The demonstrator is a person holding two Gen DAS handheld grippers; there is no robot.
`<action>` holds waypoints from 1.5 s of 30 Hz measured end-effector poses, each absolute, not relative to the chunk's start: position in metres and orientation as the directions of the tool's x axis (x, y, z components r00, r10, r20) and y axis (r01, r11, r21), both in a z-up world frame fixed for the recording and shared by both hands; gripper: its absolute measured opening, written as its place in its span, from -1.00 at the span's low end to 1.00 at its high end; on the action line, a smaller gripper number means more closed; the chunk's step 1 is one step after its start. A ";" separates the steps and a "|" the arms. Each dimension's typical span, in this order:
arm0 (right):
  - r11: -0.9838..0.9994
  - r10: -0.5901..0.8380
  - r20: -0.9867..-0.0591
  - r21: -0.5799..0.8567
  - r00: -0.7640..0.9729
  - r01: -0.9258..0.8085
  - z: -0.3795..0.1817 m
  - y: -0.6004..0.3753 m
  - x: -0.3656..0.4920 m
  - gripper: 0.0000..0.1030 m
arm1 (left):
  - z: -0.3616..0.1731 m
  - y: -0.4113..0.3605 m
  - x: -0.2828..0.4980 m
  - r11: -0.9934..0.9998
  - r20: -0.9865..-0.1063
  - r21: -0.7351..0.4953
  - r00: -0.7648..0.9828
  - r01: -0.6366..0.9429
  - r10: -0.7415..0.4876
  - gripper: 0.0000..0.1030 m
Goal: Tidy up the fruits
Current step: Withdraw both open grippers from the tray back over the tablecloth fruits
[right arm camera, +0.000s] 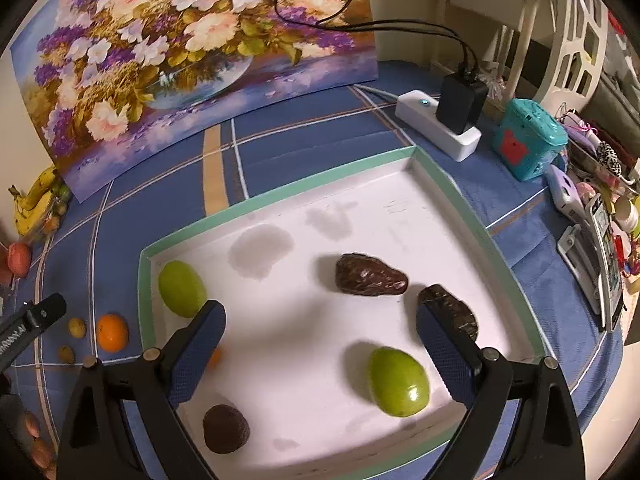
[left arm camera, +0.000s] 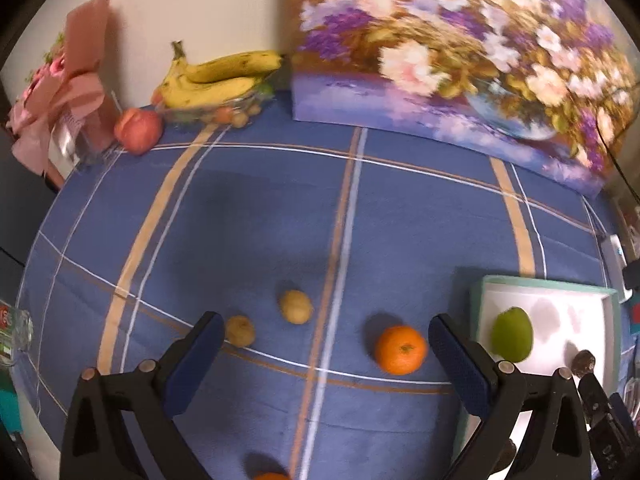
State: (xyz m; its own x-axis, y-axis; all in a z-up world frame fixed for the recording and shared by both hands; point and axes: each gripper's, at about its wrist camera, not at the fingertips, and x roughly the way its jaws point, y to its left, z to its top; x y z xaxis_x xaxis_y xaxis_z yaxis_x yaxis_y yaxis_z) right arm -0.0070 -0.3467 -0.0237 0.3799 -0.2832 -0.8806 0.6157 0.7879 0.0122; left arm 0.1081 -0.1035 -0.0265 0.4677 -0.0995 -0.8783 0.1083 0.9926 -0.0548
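Both your grippers hang with jaws spread wide and nothing between them: the left gripper (left arm camera: 326, 332) over the blue plaid cloth (left arm camera: 256, 216), the right gripper (right arm camera: 320, 320) over the white tray (right arm camera: 280, 196) with the green rim. Count the tray first: two green fruits, one at the far left corner (right arm camera: 182, 288) and one near, just inside your right finger (right arm camera: 398, 382); three dark wrinkled fruits, two right of centre (right arm camera: 370, 275) (right arm camera: 450, 312) and a rounder one at the near left (right arm camera: 226, 428). An orange blur shows behind your left finger; you cannot tell what it is. On the cloth left of the tray lie one whole orange (left arm camera: 401, 349) and two small tan fruits (left arm camera: 295, 306) (left arm camera: 239, 331), with a second orange (left arm camera: 272, 476) cut by the near edge. Far left, a bunch of bananas (left arm camera: 224, 76) tops a glass bowl, a red apple (left arm camera: 138, 130) just beside it. A flower painting (right arm camera: 192, 52) leans along the far side; a white power strip (right arm camera: 438, 128) with a black charger and a teal box (right arm camera: 528, 140) stand right of the tray.
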 end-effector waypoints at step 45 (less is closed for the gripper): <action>0.963 -0.006 -0.809 0.153 0.588 0.221 -0.025 -0.200 0.065 0.87 | 0.001 0.082 0.103 0.966 -0.741 -0.235 0.663 -0.109 -0.106 1.00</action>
